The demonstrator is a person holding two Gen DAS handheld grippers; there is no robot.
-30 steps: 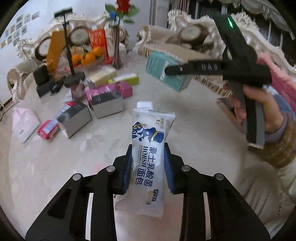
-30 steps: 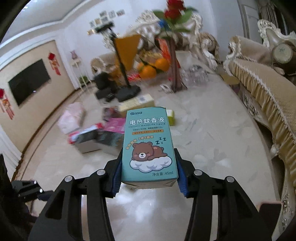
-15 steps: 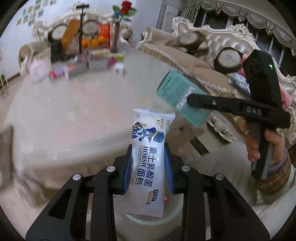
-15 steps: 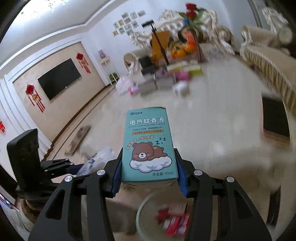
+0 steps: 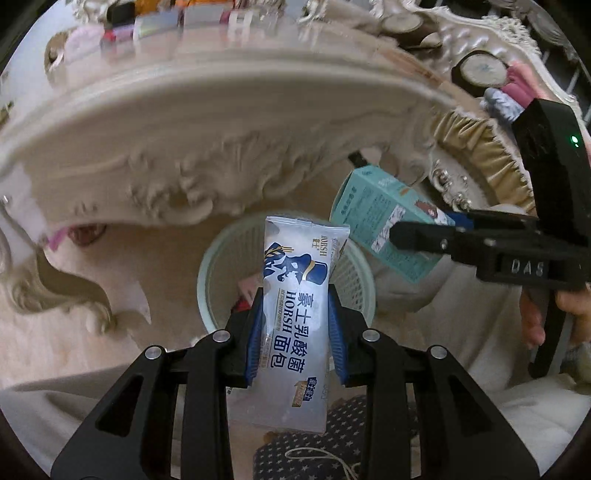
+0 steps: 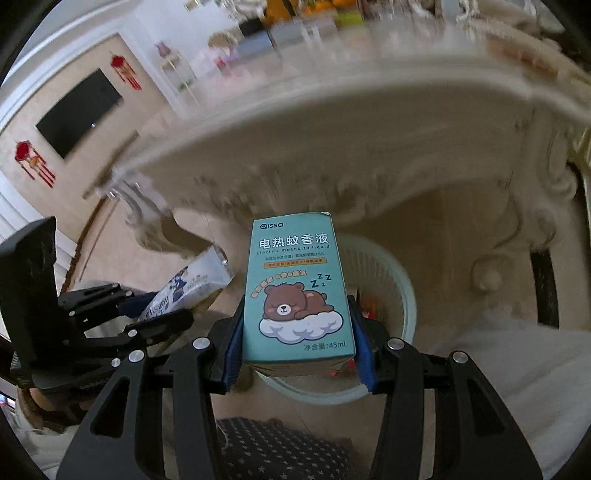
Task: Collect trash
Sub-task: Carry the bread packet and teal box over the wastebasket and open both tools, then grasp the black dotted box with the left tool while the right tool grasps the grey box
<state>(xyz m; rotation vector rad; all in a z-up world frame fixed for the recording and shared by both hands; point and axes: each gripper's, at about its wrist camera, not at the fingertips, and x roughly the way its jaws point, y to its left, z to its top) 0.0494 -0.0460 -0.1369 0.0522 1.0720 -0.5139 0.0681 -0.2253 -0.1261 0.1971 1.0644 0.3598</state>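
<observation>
My left gripper [image 5: 295, 332] is shut on a white and blue bread wrapper [image 5: 295, 314] and holds it upright above a pale green waste basket [image 5: 214, 266] on the floor. My right gripper [image 6: 299, 332] is shut on a teal mosquito liquid box [image 6: 297, 288] with a sleeping bear, above the same basket [image 6: 399, 280]. The box [image 5: 380, 225] and right gripper [image 5: 424, 236] show at the right of the left wrist view. The wrapper [image 6: 192, 284] shows at the left of the right wrist view. Red and pink trash lies inside the basket.
A carved cream table edge [image 5: 184, 155] arches just beyond the basket, with boxes blurred on top [image 5: 166, 22]. An ornate sofa [image 5: 480, 74] stands at the right. A star-patterned dark cloth [image 6: 280, 450] lies below the grippers. A TV [image 6: 77, 110] hangs on the far wall.
Both grippers have dropped from table height down to below the table edge, carrying wrapper and box. The waste basket now lies directly under both.
</observation>
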